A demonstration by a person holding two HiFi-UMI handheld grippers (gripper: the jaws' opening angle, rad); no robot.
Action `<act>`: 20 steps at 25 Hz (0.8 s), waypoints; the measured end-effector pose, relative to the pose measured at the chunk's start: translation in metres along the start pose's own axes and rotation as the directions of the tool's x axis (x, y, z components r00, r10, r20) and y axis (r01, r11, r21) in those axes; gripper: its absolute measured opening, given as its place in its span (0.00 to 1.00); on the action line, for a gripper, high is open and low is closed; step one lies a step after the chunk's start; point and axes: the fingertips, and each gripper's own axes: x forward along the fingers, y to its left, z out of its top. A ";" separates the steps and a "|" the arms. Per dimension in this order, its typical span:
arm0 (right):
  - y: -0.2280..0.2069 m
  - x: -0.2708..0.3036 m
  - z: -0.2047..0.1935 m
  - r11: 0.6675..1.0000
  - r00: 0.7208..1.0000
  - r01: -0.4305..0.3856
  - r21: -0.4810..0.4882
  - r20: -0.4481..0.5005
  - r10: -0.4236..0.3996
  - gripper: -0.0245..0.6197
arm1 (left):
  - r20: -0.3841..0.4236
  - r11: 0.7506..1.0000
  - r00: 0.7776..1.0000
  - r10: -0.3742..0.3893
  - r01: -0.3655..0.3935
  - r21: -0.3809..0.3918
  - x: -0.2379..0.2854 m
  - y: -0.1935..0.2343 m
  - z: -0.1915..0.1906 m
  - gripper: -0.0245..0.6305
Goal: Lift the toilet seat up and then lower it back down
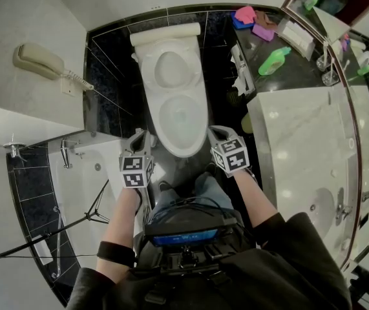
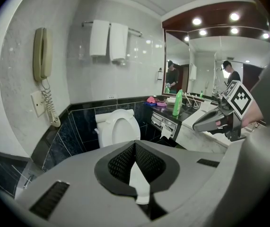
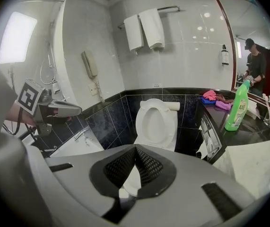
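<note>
While both hand-held grippers hang low in front of the white porcelain toilet bowl (image 1: pixel 183 146), the white oval toilet seat (image 1: pixel 148 70) stands raised, tilted back against the cistern at the black-tiled rear wall. In the head view the left gripper (image 1: pixel 140 136) sits just beside the left front edge of the bowl's rim and the right gripper (image 1: pixel 215 132) just beside the right front edge. Whether either tip touches the porcelain cannot be told.

Each gripper's own view shows its black ribbed pads pressed together into a narrow V. Both sets of jaws are closed and grip nothing, and only the pale bowl shows below and beyond them. Neither gripper is on the seat.

A beige corded wall telephone (image 1: pixel 39 61) hangs on the pale wall to the left, above the white bathtub (image 1: pixel 81 186). Two white folded towels (image 3: pixel 144 30) hang from a chrome rail above the toilet. On the glossy black counter (image 1: pixel 300 76) to the right, a green plastic bottle (image 1: pixel 274 61) sits near the middle. Pink and purple cloths (image 1: pixel 252 19) are bunched at its back corner by the wall. Nearer the person, the counter meets a white marble vanity top (image 1: pixel 300 141).
</note>
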 end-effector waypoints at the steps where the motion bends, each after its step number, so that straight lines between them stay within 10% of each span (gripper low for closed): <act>1: 0.000 0.000 0.000 1.000 1.000 -0.003 0.004 -0.001 0.003 0.05 | -0.001 1.000 1.000 -0.002 0.002 0.001 0.000 -0.001 0.000 0.05; 20: -0.001 0.006 -0.013 0.999 1.000 -0.008 0.031 -0.026 0.009 0.05 | -0.019 1.000 1.000 -0.019 0.020 0.006 0.005 -0.007 -0.009 0.05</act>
